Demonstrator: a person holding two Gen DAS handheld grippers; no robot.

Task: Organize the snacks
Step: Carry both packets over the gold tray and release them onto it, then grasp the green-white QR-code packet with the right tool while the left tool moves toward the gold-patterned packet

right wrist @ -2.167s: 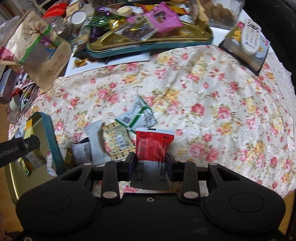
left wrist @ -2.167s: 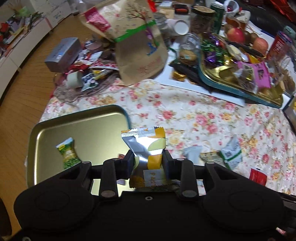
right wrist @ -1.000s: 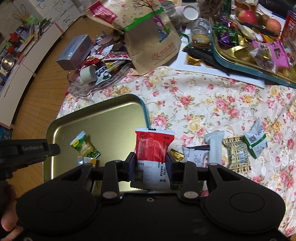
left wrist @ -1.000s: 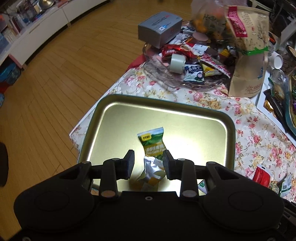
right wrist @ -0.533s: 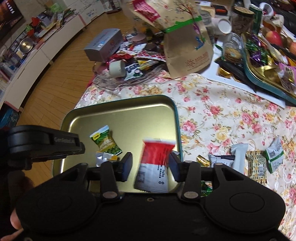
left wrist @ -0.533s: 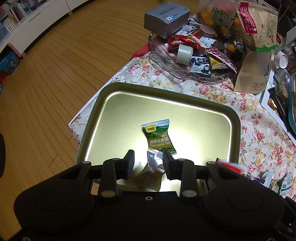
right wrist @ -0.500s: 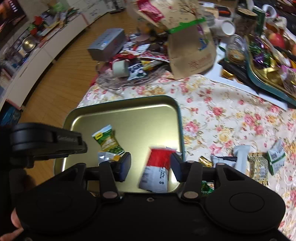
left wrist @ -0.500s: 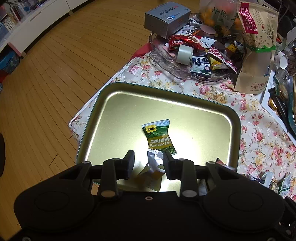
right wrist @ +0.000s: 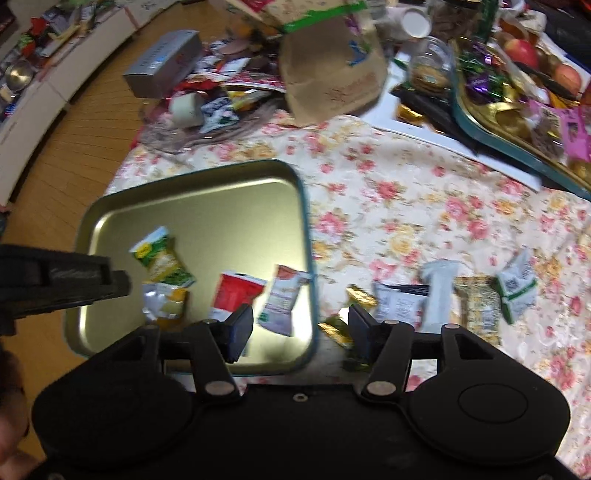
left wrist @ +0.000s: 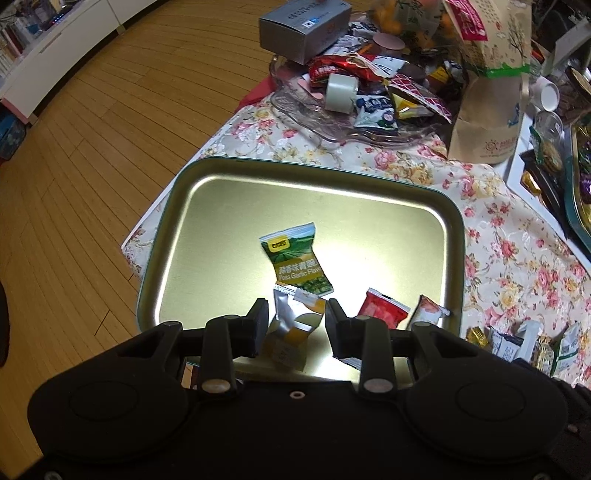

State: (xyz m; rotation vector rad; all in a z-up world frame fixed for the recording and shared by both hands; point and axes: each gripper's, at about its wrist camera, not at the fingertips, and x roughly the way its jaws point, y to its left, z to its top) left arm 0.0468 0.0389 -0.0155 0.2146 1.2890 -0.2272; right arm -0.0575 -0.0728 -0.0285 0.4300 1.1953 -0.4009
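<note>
A gold tray (left wrist: 221, 206) (right wrist: 221, 206) lies on the floral tablecloth. In it lie a green pea packet (left wrist: 295, 262) (right wrist: 162, 264), a silver-and-yellow packet (left wrist: 291, 328) (right wrist: 164, 302), a red packet (left wrist: 382, 312) (right wrist: 236, 295) and a white-and-red packet (left wrist: 428, 312) (right wrist: 282, 299). My left gripper (left wrist: 293, 332) is open over the tray's near edge, jaws either side of the silver-and-yellow packet without pressing it. My right gripper (right wrist: 301, 332) is open and empty above the tray's right rim. Several loose packets (right wrist: 443, 295) lie on the cloth to the right.
A clear glass dish (left wrist: 332, 114) heaped with snacks, a grey box (left wrist: 303, 22) and a brown paper bag (left wrist: 491, 92) stand beyond the tray. A second gold tray (right wrist: 517, 122) full of sweets sits at the far right. The table edge and wooden floor (left wrist: 92, 147) lie left.
My right gripper opened and let the red packet drop into the tray, then drew back to the right. My left gripper stayed open over the silver-and-yellow packet it released earlier.
</note>
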